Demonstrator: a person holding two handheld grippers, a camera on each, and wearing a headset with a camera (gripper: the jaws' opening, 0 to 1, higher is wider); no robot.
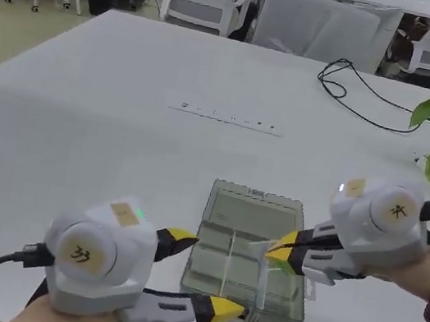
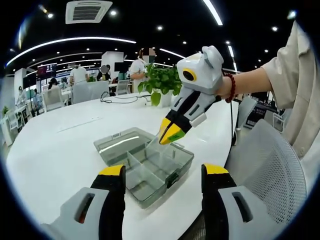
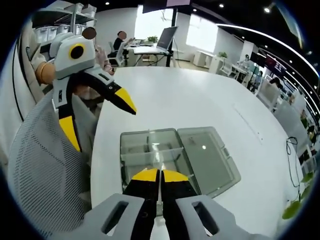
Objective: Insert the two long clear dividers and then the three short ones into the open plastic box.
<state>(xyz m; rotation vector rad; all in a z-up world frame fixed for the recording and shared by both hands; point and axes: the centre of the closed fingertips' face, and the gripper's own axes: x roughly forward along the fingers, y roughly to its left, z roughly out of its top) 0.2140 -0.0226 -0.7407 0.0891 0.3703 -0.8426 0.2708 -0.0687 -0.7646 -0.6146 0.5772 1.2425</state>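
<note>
While my right tongs pinch a clear plastic divider just above the open transparent plastic box on the white tabletop, my left tongs hang spread beside it. Other dividers look seated, so I judge few remain.

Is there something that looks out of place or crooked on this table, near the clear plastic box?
One thing: a long thin clear strip lies alone on the white table, well beyond the open clear plastic box. It may be a divider left out; I cannot tell. Nothing looks spilled or broken.
</note>
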